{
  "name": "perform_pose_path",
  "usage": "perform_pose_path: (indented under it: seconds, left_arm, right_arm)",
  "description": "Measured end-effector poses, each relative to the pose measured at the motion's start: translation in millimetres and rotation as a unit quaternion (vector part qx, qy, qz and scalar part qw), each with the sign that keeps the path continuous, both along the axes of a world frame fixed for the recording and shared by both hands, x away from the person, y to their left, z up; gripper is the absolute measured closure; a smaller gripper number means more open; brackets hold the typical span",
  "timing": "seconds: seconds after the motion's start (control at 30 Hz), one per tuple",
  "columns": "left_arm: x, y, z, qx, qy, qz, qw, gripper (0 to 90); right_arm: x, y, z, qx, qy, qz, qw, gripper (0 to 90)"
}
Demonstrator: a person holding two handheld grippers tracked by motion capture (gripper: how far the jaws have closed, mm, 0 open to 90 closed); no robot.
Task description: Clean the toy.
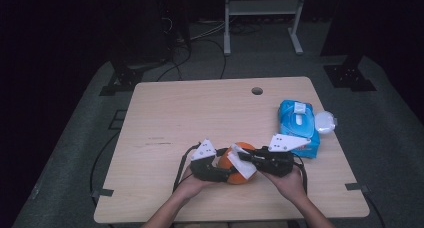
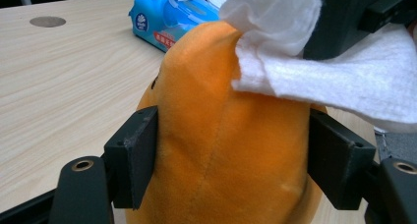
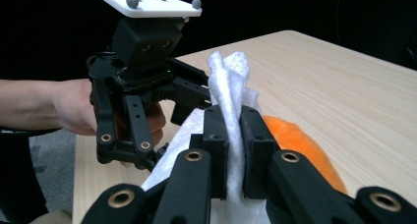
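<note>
Sitting near the front edge of the table [image 1: 165, 118], an orange plush toy [image 2: 221, 135] is held between the two grippers. The left gripper [image 2: 231, 160] has its black jaws on either side of the toy's soft, rounded body, set fairly wide with the pads against the fuzzy fabric. The right gripper [image 3: 235, 150] has its jaws nearly together, pinching a white wipe [image 3: 231, 101] that stands up in a crumpled fold above them and drapes down below. In the left gripper view the wipe lies over the top and side of the toy, its fleecy weave touching the orange plush. In the high view both hands come in from the bottom, meeting at the toy.

Farther right on the table, well apart from the toy, lies a blue pack of wipes [image 1: 298, 125] in glossy wrapping, its white flap lifted, with a small round clear lid [image 1: 325, 121] just beside it. A round cable hole [image 1: 257, 91] is cut in the pale wood-grain top near the far edge. Nothing lies between the pack and the toy.
</note>
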State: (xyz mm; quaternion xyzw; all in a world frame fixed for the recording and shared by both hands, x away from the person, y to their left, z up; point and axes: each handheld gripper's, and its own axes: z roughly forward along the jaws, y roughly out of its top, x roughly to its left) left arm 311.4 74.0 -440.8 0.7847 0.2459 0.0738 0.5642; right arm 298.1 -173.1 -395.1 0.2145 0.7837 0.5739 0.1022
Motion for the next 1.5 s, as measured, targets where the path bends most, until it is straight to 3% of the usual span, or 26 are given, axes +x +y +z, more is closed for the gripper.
perform_pose_path:
  seconds: [0.3, 0.5, 0.6, 0.67, 0.83, 0.97, 1.03, 1.17, 1.27, 1.4, 1.5]
  left_arm:
    - [4.5, 4.6, 0.2, -0.01, 0.008, 0.014, 0.9998, 26.4]
    - [3.1, 0.0, 0.0, -0.01, 0.01, 0.017, 0.9998, 26.4]
    - [-1.5, -5.2, 1.3, 0.002, -0.002, 0.009, 1.0, 25.9]
    - [-4.3, -8.4, 2.1, 0.008, -0.009, 0.002, 0.9999, 25.6]
    - [-4.7, -8.8, 1.5, 0.007, -0.013, -0.008, 0.9999, 24.9]
    - [-2.7, -6.0, 2.9, 0.009, -0.023, -0.024, 0.9994, 18.6]
    - [1.4, -2.3, 4.1, 0.015, -0.028, -0.025, 0.9992, 10.4]
    - [7.7, -1.7, -3.1, 0.012, -0.013, -0.044, 0.9989, 5.4]
    - [5.6, -8.9, -10.5, 0.026, -0.023, -0.058, 0.9977, 5.8]
    - [4.0, -9.0, -8.4, 0.033, -0.023, -0.047, 0.9981, 17.0]
    - [1.6, -11.1, -8.3, 0.036, -0.024, -0.043, 0.9982, 20.4]
  right_arm:
    - [9.8, -25.3, -5.9, 0.003, 0.006, -0.037, 0.9993, 82.3]
    - [0.7, -7.3, -2.3, -0.005, -0.006, -0.006, 1.0, 82.2]
    - [-1.5, 1.7, 0.0, -0.011, -0.011, 0.002, 0.9999, 82.3]
    - [0.1, 2.5, 0.6, -0.013, -0.019, -0.005, 0.9997, 82.3]
    - [8.4, -11.5, -2.2, -0.006, -0.015, -0.034, 0.9993, 82.3]
    - [11.6, -18.5, -5.2, -0.005, -0.007, -0.042, 0.9991, 82.2]
    - [11.3, -19.4, -5.9, -0.007, -0.008, -0.044, 0.999, 82.2]
    - [13.1, -18.9, -6.4, -0.006, -0.008, -0.039, 0.9992, 82.2]
    - [13.1, -17.4, -5.6, -0.009, -0.007, -0.037, 0.9992, 82.2]
    - [7.8, -13.4, -1.9, -0.012, -0.012, -0.038, 0.9992, 82.2]
    - [2.1, -0.8, 1.4, -0.019, -0.024, -0.017, 0.9994, 82.1]
